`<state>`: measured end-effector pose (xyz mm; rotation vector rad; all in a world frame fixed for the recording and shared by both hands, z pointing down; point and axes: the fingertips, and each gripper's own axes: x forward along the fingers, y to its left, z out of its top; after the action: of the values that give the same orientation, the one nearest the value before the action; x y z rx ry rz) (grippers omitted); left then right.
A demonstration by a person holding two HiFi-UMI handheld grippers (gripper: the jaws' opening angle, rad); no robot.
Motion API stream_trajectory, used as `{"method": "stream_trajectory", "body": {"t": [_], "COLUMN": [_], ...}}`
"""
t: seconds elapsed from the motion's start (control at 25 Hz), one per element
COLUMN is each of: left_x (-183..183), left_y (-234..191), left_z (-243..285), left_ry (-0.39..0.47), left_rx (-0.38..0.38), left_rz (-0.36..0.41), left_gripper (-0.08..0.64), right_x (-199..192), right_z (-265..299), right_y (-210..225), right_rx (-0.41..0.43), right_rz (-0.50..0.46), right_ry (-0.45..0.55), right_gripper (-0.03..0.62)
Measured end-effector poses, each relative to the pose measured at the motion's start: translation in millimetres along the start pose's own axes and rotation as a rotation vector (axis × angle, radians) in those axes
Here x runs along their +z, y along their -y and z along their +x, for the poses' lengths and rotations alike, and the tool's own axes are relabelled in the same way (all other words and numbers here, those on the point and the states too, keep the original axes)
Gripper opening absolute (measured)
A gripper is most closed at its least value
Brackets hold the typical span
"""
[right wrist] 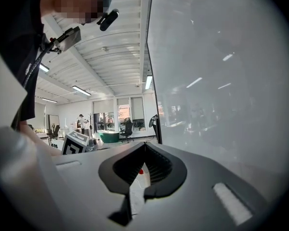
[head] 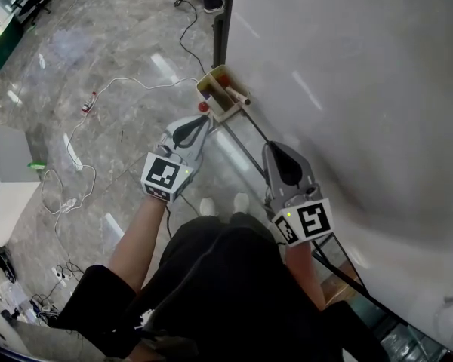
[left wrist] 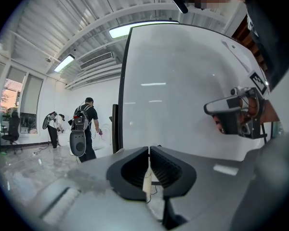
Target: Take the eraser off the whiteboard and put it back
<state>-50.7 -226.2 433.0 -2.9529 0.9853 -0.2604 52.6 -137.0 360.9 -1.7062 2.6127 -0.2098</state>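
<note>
Left hand-held gripper (left wrist: pixel 149 149) has its jaws pressed together along their whole seam with nothing between them. The right hand-held gripper (right wrist: pixel 144 146) is likewise closed at its tips and empty; only floor shows through the gap lower down.

Just ahead of the left hand-held gripper's tips sits a small wooden tray (head: pixel 225 111), fixed at the lower edge of the whiteboard (head: pixel 347 89). The board's white face runs close alongside the right hand-held gripper, on its outer side, and stretches on ahead of it. The tray is further ahead of the right hand-held gripper and across to its inner side.

From above, the tray holds a jumble of red, dark and white pieces. I cannot pick the eraser out with certainty at this size. It is probably the dark block in the tray, since nothing like it shows on the stretch of board in view.

By my judgement such an eraser is light, with a stiff back and a soft felt face. If it clings by a magnet it would resist a little and then come free suddenly. The sound place to grip is across its two hard long sides. Felt squashes and lets the block twist. The jaws would have to part first, and the tray's crowding leaves little room beside the markers.
</note>
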Motion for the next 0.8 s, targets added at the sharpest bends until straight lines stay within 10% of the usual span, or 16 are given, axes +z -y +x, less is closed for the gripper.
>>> {"method": "stream_trajectory", "body": {"t": [0.8], "left_x": [-34], "left_y": [-6], "left_z": [49], "left_ry": [-0.127], "left_rx": [0.034], "left_rz": [0.192], "left_gripper": [0.347], "right_x": [-7], "right_z": [-18], "right_y": [20], "right_rx": [-0.024], "right_rz": [-0.008], "right_ry": [-0.026], "right_gripper": [0.009]}}
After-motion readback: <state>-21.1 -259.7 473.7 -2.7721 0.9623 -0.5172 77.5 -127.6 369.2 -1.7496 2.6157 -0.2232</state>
